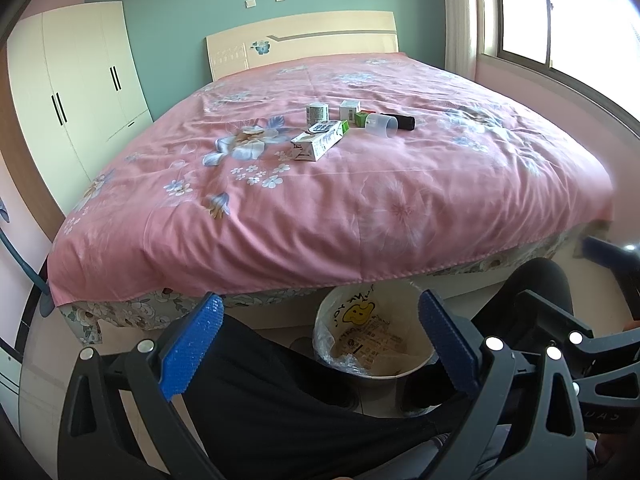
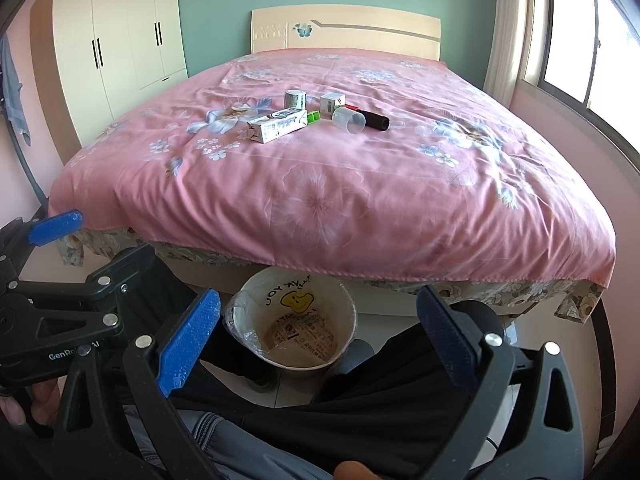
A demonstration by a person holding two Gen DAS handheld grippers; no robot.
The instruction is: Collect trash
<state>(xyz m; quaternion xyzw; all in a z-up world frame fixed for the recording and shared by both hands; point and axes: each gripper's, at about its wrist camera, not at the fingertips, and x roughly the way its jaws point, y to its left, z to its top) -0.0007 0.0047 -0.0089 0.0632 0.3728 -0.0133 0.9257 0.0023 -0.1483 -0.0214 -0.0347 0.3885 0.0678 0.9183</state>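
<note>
1. Left gripper (image 1: 320,344) held low over the lap, jaws wide apart, nothing between them — aimed at the bed (image 1: 360,208).
2. On the pink cover, from the left: milk carton (image 1: 318,142) lying on its side, small patterned can (image 1: 317,113) behind it, white box (image 1: 349,109), green box (image 1: 361,119), clear plastic cup (image 1: 382,125) on its side, black cylinder (image 1: 400,121) touching the cup.
3. On the floor at the foot of the bed, between the knees: lined waste bin (image 2: 244,312), seemingly with no trash in it.
4. Right gripper (image 2: 320,344) likewise low, jaws spread, holding nothing.
5. Judged stage: the very start — nothing collected yet, the trash well apart from both grippers.
6. Next move, likely: reach forward over the bed edge, close on the nearest piece (the carton), carry back and release above the bin.
</note>
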